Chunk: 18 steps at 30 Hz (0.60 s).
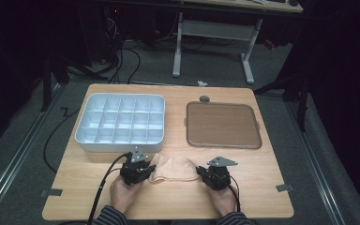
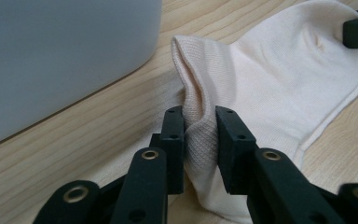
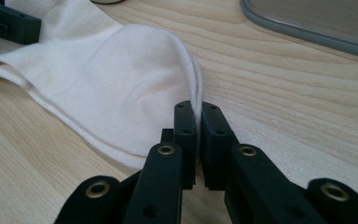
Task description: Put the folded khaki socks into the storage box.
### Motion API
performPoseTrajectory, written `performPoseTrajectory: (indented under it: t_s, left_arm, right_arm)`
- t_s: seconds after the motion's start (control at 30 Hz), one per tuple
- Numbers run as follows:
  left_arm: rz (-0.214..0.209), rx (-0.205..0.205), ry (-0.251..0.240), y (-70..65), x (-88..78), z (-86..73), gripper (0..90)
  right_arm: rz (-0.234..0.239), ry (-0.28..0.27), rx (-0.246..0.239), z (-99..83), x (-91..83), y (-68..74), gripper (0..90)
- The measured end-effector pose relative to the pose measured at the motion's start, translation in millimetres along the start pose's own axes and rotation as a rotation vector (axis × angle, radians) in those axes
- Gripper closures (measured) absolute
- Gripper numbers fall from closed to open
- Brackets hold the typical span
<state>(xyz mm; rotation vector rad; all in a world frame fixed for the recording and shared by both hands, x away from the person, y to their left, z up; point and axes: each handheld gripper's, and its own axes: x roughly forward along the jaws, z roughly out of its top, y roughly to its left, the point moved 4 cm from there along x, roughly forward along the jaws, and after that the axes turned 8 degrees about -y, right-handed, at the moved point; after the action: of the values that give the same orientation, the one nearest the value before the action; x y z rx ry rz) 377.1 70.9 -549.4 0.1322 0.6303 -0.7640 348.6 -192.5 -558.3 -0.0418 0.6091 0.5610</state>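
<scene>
Two black jaws pairs (image 1: 151, 169) (image 1: 199, 171) clamp ribbed cream knit sock (image 1: 176, 168) w/ folded edges, on woodgrain tbl (image 1: 178, 201).

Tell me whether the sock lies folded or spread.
Folded: the sock lies flat on the table, and the right claw view shows two layered edges along its hem.

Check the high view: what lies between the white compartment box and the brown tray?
Nothing: bare light wooden tabletop separates the white plastic compartment box from the brown square tray. The pale pink sock lies nearer the person, clear of that gap.
</scene>
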Motion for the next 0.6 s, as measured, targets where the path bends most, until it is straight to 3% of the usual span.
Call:
performPoseTrajectory:
  t_s: [0.33, 0.43, 0.6]
  left_arm:
    - [0.048, -0.021, -0.007, 6.2, -5.7, -2.7, 55.1]
    - [0.045, -0.029, -0.012, 6.6, -12.0, -2.2, 47.7]
    - [0.045, -0.063, -0.024, 6.6, -12.8, -7.2, 44.6]
  right_arm:
    - [0.002, 0.002, 0.017, 0.5, 0.6, -2.4, 80.1]
    - [-0.007, -0.004, 0.019, 0.6, 0.1, -2.5, 71.7]
    - [-0.012, -0.078, 0.013, 8.2, -10.7, 0.8, 67.6]
